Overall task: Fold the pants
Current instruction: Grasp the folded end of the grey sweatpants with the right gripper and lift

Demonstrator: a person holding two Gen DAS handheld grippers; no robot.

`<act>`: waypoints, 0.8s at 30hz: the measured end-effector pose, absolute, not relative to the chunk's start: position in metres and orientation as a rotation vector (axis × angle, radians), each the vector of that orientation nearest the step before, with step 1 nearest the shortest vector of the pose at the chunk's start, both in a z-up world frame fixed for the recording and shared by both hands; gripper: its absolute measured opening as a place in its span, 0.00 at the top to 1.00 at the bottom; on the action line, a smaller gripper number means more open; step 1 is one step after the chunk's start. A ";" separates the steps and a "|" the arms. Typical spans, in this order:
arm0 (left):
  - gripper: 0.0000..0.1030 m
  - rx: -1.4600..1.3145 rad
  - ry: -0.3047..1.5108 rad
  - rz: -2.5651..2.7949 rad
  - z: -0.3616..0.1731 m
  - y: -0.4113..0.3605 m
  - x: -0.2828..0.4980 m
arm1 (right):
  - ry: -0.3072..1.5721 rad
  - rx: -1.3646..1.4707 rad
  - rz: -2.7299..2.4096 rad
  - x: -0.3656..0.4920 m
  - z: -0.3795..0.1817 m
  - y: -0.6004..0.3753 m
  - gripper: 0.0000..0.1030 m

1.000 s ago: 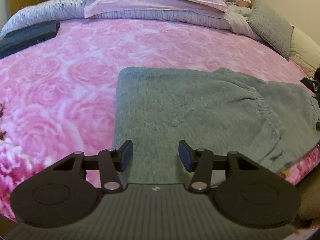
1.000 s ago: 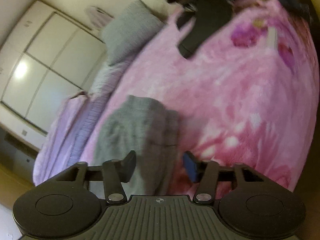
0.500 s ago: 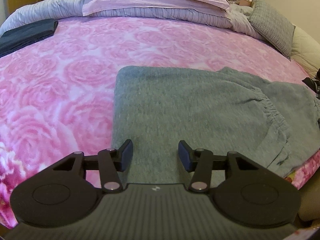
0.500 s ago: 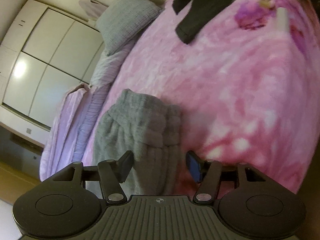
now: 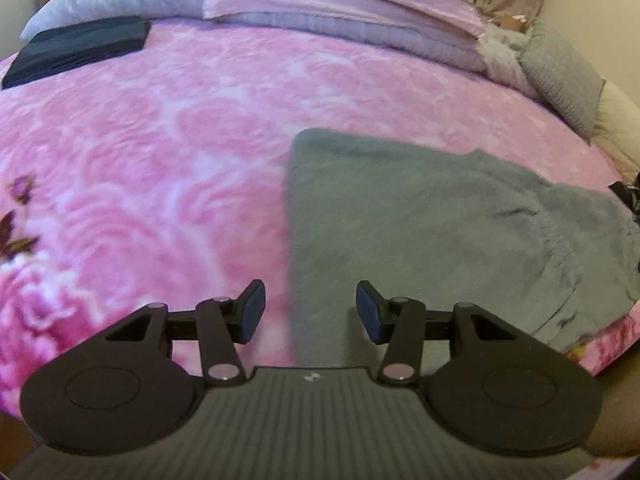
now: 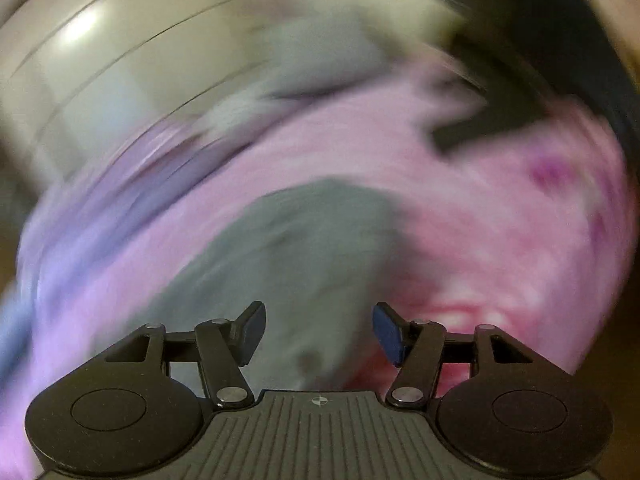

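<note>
Pants (image 5: 420,216) lie folded on the bed beyond the left gripper's (image 5: 310,312) spread fingers.

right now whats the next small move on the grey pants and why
Probably bring the left gripper down onto the near folded edge of the grey pants and close. Its pads are apart with nothing between them, and the gathered waistband end lies unfolded to the right.

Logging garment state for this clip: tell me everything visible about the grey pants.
The grey pants look like soft knit or fleece, folded into a flat rectangle with a straight left edge. A gathered elastic waistband lies on the right side, slightly rumpled. They rest on the pink floral bedspread near its front edge. Neither claw touches them. The right wrist view shows them only as a blur.
</note>
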State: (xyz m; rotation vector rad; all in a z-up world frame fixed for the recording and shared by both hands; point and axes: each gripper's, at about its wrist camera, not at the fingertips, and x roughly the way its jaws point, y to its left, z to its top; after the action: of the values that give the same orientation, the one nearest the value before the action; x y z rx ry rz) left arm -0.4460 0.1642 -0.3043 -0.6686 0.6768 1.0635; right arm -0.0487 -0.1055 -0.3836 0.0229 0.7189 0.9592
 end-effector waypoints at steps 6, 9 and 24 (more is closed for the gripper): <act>0.56 -0.724 0.674 1.100 -0.307 0.150 -0.490 | 0.473 -0.462 1.539 -0.232 -0.386 -0.062 0.45; 0.56 -0.751 0.658 1.118 -0.309 0.144 -0.513 | 0.310 -0.640 1.705 -0.309 -0.400 -0.050 0.45; 0.56 -0.811 0.592 1.118 -0.314 0.151 -0.553 | -0.341 -1.081 1.722 -0.435 -0.481 -0.015 0.65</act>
State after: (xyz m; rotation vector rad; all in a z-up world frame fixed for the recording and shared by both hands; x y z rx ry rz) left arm -0.5532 0.1514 -0.3144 -0.8107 0.5916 1.1184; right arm -0.4352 -0.0154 -0.4814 -1.0813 -0.3408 1.7224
